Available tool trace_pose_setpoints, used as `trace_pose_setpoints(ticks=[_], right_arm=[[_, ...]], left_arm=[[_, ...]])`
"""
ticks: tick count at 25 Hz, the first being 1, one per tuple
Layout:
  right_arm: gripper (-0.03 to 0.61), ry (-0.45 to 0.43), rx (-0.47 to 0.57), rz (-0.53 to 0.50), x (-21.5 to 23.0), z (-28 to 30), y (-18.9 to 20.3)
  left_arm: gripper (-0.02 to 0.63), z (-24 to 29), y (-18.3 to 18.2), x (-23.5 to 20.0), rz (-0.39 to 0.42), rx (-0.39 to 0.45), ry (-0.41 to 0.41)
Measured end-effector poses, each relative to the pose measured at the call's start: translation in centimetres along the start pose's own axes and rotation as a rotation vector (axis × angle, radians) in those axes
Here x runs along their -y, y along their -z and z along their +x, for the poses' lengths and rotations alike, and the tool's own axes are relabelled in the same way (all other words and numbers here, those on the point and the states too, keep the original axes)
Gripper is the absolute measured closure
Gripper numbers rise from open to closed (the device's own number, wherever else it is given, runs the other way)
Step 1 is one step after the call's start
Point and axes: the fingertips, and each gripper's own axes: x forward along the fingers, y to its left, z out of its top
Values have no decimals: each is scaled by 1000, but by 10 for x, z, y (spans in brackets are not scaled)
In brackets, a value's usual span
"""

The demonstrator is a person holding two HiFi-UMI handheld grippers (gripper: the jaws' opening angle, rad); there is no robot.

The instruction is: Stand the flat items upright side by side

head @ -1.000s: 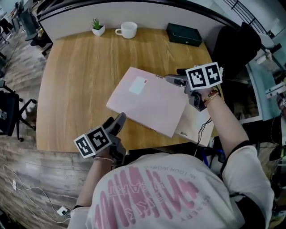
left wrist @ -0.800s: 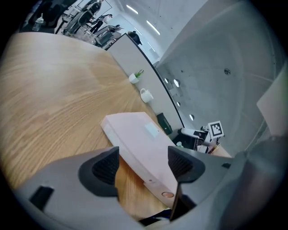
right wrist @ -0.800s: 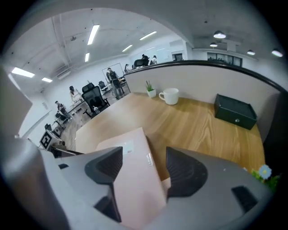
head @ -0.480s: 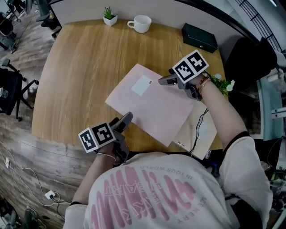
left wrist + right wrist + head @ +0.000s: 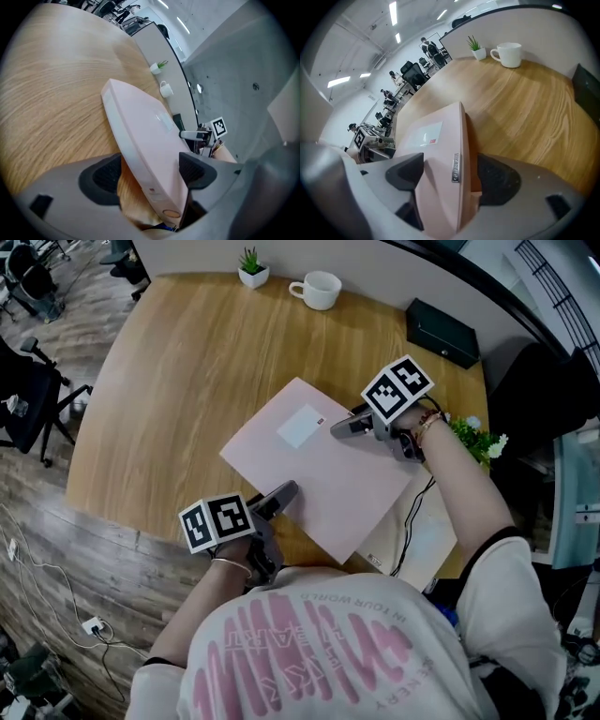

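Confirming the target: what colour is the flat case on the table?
The case is pale pink; clearest in the head view.

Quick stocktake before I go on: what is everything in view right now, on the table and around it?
table: one, light wood, middle of the head view
case: one, pink, flat on the table's near right part
pad: one, cream, flat, partly under the case at the near edge
cup: one, white, far edge
potted plant: one, green in a white pot, left of the cup
box: one, dark, far right corner
flowers: one bunch, green and white, by the table's right edge
chair: one, black, floor at left
left tongs: grey, astride the case's near edge, jaws just been opening
right tongs: grey, astride its far edge, jaws just been opening
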Motion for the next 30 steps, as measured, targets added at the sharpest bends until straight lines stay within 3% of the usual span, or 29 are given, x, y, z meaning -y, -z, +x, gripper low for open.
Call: trace_pose_setpoints(ticks=[4,8,18,24,30], right_arm=[[268,-19,4,-21,-5,0,-3],[272,8,17,-56,-10,-4,-3],[268,125,102,-53,-49,-11,-13],[261,185,240,20,-83,-10,-39],[242,242,416,91,-112,-8,-74]], left_arm=[[226,4,-2,4,10,33,-28],[247,0,-2,6,-18,73,-16],[287,-30,-41,-3,74,69,-21],[290,-64,-98,-4,226,65,-13],[288,-94,-159,3,380,117,16]])
